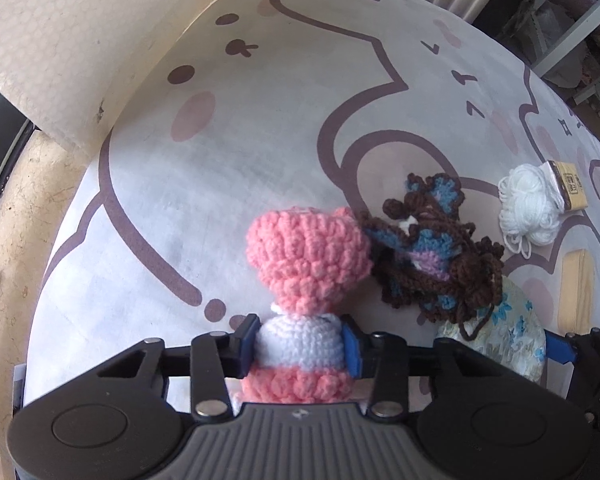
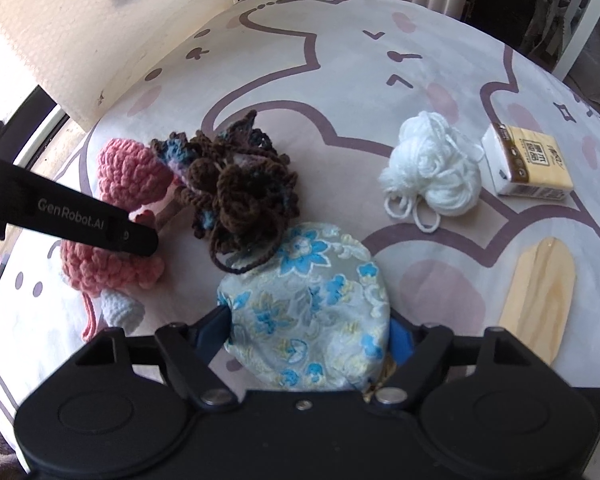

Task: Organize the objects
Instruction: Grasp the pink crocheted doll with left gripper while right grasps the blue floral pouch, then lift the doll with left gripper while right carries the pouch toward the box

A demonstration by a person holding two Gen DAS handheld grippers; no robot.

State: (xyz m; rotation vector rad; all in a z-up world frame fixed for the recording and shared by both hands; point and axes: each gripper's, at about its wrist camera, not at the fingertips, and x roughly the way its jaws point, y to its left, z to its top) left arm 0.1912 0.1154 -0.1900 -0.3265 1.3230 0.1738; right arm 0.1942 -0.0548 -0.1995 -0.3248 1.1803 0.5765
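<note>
My left gripper (image 1: 300,346) is shut on a pink and white crochet doll (image 1: 308,252), gripping its white middle; the doll also shows in the right wrist view (image 2: 128,176) with the left gripper's finger across it. My right gripper (image 2: 310,334) is shut on a pale floral pouch (image 2: 308,308) with blue flowers, which also shows in the left wrist view (image 1: 500,332). A brown and blue crochet piece (image 1: 432,248) lies between doll and pouch, also in the right wrist view (image 2: 240,184).
A ball of white yarn (image 2: 432,168) and a tissue pack (image 2: 528,164) lie at the right on the cartoon-print tablecloth (image 2: 340,60). A pale wooden board (image 2: 540,300) lies at the near right. A cream cushion (image 1: 80,40) stands at the far left.
</note>
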